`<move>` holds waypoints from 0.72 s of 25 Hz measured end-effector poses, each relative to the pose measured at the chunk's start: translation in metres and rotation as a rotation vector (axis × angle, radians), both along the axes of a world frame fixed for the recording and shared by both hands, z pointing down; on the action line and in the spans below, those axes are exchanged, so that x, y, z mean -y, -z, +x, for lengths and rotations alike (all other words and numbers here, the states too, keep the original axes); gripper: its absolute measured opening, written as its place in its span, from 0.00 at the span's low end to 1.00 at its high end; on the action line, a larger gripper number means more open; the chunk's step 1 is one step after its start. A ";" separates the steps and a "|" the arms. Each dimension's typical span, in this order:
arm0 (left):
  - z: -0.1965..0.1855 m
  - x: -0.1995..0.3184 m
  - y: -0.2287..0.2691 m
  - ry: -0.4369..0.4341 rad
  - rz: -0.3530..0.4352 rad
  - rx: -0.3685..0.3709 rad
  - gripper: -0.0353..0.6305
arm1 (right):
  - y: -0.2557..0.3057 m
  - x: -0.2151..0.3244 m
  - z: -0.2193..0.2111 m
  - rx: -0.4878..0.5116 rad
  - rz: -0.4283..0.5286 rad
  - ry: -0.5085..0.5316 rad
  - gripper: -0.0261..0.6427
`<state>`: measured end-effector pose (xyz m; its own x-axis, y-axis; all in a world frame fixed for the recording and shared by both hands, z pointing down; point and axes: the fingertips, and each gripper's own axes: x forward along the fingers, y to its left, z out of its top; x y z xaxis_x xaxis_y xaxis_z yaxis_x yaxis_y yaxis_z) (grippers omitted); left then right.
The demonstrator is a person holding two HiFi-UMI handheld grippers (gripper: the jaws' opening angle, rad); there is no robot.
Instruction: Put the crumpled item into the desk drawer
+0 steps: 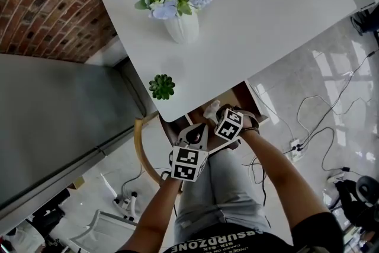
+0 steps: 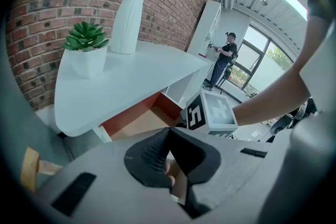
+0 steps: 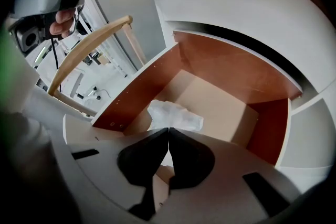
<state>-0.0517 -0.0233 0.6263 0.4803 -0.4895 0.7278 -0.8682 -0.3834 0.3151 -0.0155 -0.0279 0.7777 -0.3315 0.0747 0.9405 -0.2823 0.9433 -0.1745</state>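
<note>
"ABSURDZONE", upside down, on shirt [image 1: 225, 242]

Head view: high overhead, facing steeply down on the white desk [image 1: 266, 15], far off. Left gripper view: low, off the desk's corner, facing up across its top toward the brick wall [image 2: 37, 23]. Right gripper view: close, facing into the open drawer [image 3: 220, 107] under the desk's edge. All three share the drawer; the crumpled item [image 3: 173, 115] shows in head and right gripper views.
</note>
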 end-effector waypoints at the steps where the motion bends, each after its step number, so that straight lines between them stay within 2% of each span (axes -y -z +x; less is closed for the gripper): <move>1: 0.000 0.000 -0.001 0.000 -0.003 0.001 0.05 | -0.001 -0.001 0.000 -0.002 -0.003 0.007 0.04; 18: -0.005 0.002 -0.013 0.006 -0.014 0.002 0.05 | -0.024 -0.005 -0.003 -0.051 -0.016 0.089 0.04</move>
<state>-0.0569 -0.0250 0.6398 0.4758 -0.4823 0.7355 -0.8711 -0.3741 0.3183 -0.0181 -0.0226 0.8019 -0.2749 0.1174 0.9543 -0.2064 0.9622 -0.1778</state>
